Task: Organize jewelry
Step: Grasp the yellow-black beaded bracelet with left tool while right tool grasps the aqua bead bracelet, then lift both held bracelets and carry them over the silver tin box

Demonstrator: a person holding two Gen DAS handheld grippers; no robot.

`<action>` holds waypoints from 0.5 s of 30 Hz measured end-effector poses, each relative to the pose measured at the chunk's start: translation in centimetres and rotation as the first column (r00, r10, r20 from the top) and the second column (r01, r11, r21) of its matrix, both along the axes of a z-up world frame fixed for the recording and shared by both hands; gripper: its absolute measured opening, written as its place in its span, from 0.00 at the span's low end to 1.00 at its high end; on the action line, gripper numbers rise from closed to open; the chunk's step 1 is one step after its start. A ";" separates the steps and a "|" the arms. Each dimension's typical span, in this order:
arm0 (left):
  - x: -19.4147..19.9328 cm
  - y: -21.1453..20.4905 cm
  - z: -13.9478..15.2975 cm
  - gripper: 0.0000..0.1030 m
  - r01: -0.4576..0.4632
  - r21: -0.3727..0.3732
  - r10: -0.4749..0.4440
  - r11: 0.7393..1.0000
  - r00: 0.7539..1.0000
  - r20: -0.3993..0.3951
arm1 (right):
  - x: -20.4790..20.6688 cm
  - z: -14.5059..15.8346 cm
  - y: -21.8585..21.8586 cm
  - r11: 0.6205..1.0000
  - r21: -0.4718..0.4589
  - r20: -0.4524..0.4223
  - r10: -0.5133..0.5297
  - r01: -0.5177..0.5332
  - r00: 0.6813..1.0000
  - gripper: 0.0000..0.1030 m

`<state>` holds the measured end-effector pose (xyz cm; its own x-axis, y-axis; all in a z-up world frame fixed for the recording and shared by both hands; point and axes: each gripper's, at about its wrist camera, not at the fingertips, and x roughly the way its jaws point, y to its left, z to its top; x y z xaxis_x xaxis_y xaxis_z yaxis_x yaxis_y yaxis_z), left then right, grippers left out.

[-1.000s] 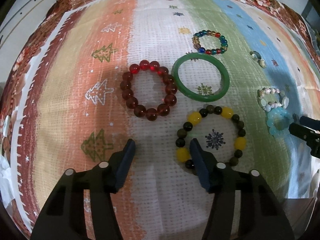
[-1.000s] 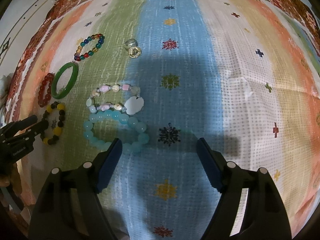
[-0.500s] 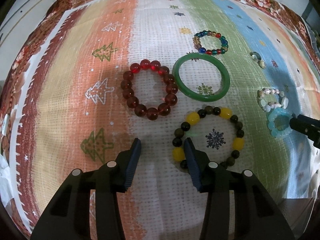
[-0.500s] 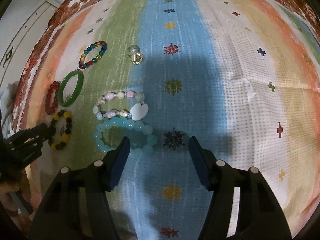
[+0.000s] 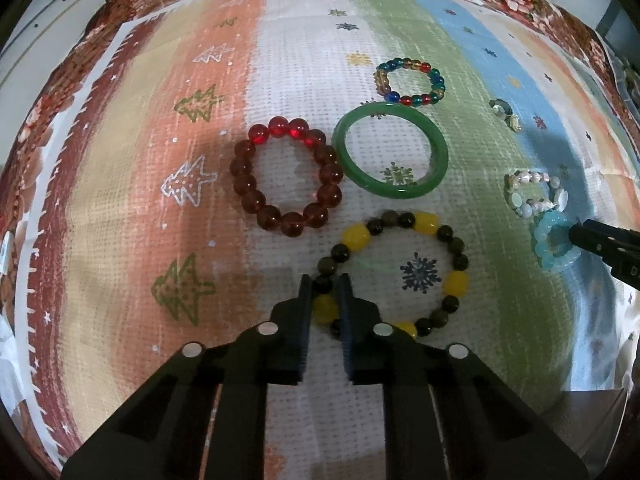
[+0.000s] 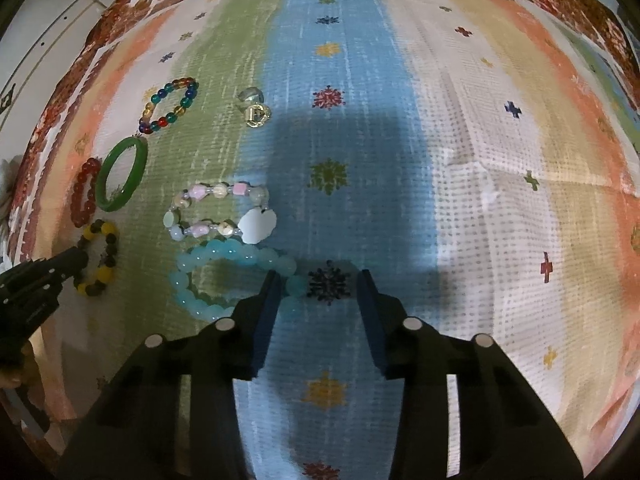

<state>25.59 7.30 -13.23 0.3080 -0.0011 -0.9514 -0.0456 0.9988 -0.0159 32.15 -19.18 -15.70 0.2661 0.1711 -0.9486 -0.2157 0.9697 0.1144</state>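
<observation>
Between the two fingers of the left gripper (image 5: 323, 286), low in the left wrist view, sits the near-left arc of the yellow and dark bead bracelet (image 5: 394, 274); the fingers are drawn close together with one dark bead and one yellow bead in the narrow gap, so the gripper looks pinched on the strand, though whether the pads truly press the beads is hard to tell; the rest of the loop lies flat on the striped cloth (image 5: 120, 200) of the worktop, spreading away forward and to the right of the gripper.

Further right, the right gripper (image 6: 317, 286) is spread wide and holds nothing; its left finger (image 6: 268, 300) reaches over the right end of the pale blue bead bracelet (image 6: 224, 276), and its other finger stands well clear on bare cloth; that loop stretches away to the left of this gripper.

Beyond lie the red bead bracelet (image 5: 286, 176), the green bangle (image 5: 390, 156), a small multicoloured bead bracelet (image 5: 410, 82) and a shell and pastel bracelet (image 6: 220, 214); each hand is nearest its own piece.
</observation>
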 end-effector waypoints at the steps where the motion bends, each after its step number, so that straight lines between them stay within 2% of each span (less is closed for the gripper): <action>1: 0.0 0.0 0.0 0.12 0.001 -0.001 -0.001 1.000 1.000 0.000 | -0.1 0.0 -0.1 1.000 -0.001 0.001 0.001 -0.001 1.000 0.31; 3: 0.0 0.2 0.0 0.11 -0.003 -0.010 0.003 1.000 1.000 -0.004 | -0.1 0.1 -0.3 1.000 0.001 0.000 -0.002 0.002 1.000 0.15; 4: 0.0 0.2 0.0 0.11 -0.004 -0.014 0.004 1.000 1.000 -0.006 | -0.1 0.1 -0.4 1.000 0.004 -0.002 -0.004 0.004 1.000 0.13; 10: -0.1 0.8 0.4 0.11 -0.018 -0.058 0.017 0.998 1.000 -0.010 | -0.6 0.8 -0.5 1.000 -0.007 0.012 0.019 -0.019 1.000 0.13; 15: -0.6 0.5 1.9 0.11 -0.014 -0.059 0.016 0.998 0.999 0.031 | -1.4 2.1 0.0 0.999 -0.038 0.053 0.037 -0.036 0.998 0.13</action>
